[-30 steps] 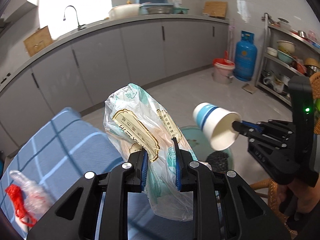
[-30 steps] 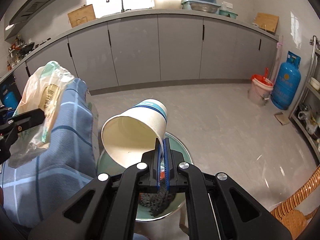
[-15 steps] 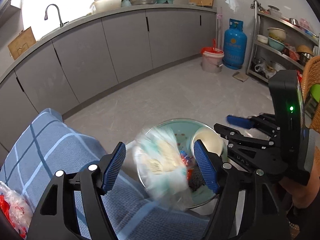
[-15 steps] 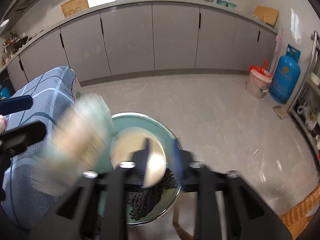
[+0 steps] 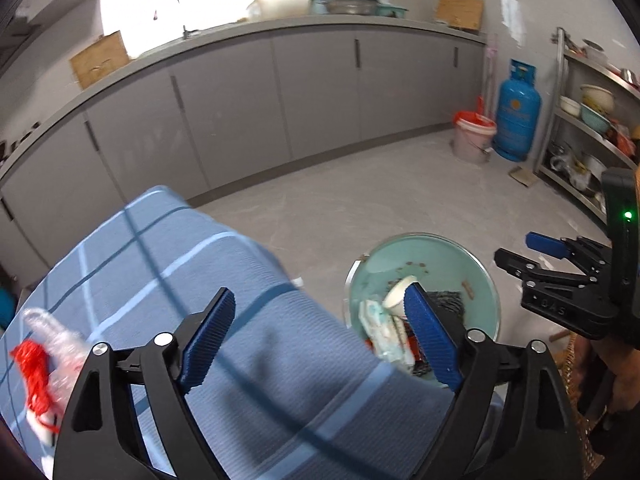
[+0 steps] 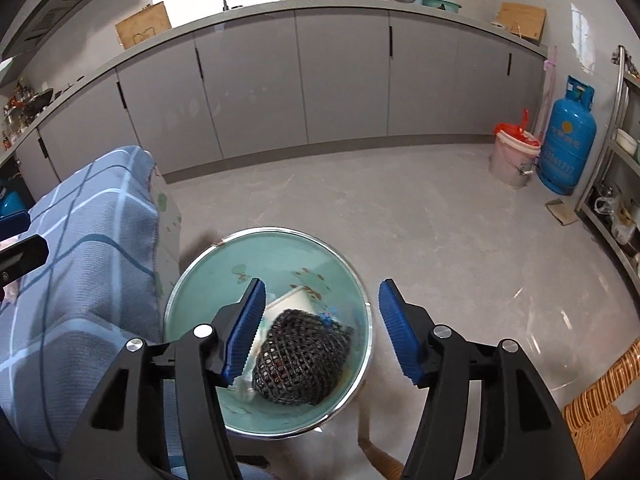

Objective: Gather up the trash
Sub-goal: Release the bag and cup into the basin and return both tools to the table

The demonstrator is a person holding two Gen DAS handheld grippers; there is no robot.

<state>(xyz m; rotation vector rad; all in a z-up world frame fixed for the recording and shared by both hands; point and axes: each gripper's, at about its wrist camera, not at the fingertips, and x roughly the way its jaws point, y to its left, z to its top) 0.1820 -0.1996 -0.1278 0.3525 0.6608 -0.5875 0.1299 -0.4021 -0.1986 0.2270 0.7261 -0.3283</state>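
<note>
Trash basin (image 6: pixel 280 248), teal inside with a bright metal rim, sat on the grey floor (image 6: pixel 420 220) just beside the blue checked cloth (image 5: pixel 248 320); served as landmark for all below

Inside the basin: dark mesh bundle (image 6: pixel 304 356) heaped toward the near wall, white paper cup (image 6: pixel 294 300) on its side just behind the mesh, crumpled printed plastic bag (image 5: pixel 380 330) against the wall nearest the cloth, brown specks on the bare far wall

Above the basin's near rim: right gripper (image 6: pixel 322 330), pointed down into it, jaws opening, blue ribbed pads (image 6: pixel 398 328) apart, nothing pressed between them; mesh and cup seen through the gap, well below

Beside the basin, over the cloth edge: left gripper (image 5: pixel 320 336), jaws opening and spread wide, gripped nothing; one pad over the cloth, the other in front of the basin's contents in the left wrist view

On the cloth, well apart from the basin: clear plastic wrapper with red netting (image 5: pixel 40 364), blurred, loose

Beyond the basin, across the floor: grey cabinets (image 6: pixel 340 80), pink bucket with a red bag (image 6: pixel 514 158), blue gas cylinder (image 6: pixel 568 140) just beside the bucket, metal shelf rack (image 5: pixel 592 120) on the far side of the cylinder

Near the basin on the side away from the cloth: woven rattan piece (image 6: pixel 600 400), only partly in view
</note>
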